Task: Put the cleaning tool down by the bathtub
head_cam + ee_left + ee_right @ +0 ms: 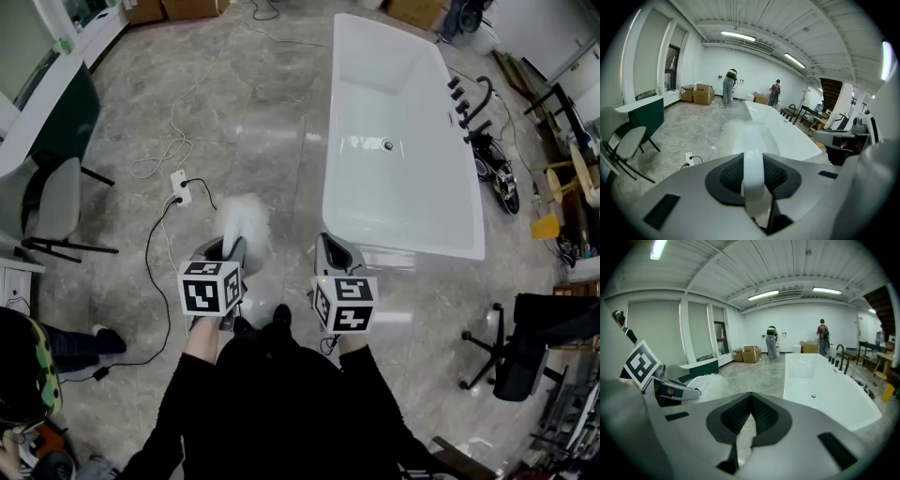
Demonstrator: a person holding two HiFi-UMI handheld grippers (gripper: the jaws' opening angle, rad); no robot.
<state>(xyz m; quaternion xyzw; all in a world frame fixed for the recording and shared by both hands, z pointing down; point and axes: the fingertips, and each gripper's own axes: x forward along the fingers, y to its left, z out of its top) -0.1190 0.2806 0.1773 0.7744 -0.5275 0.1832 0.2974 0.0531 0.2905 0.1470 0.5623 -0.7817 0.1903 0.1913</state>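
While the left gripper (232,247) stands clamped on the slim white handle of the fluffy white cleaning tool (246,220), the tool's long axis runs straight forward from the jaws, head foremost, above the grey stone floor (234,103). The white rectangular bathtub (403,206) lies ahead and to the right, nearer the right gripper (330,247), whose jaws are together on nothing. Setting the tool down probably calls for lowering it rightward, toward the tub's near end.

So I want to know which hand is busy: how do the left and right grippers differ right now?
The left gripper is shut on the cleaning tool, gripping its white handle; the right gripper has its jaws together on nothing. The left gripper is over open floor; the right gripper is nearer the bathtub. Both point forward, side by side.
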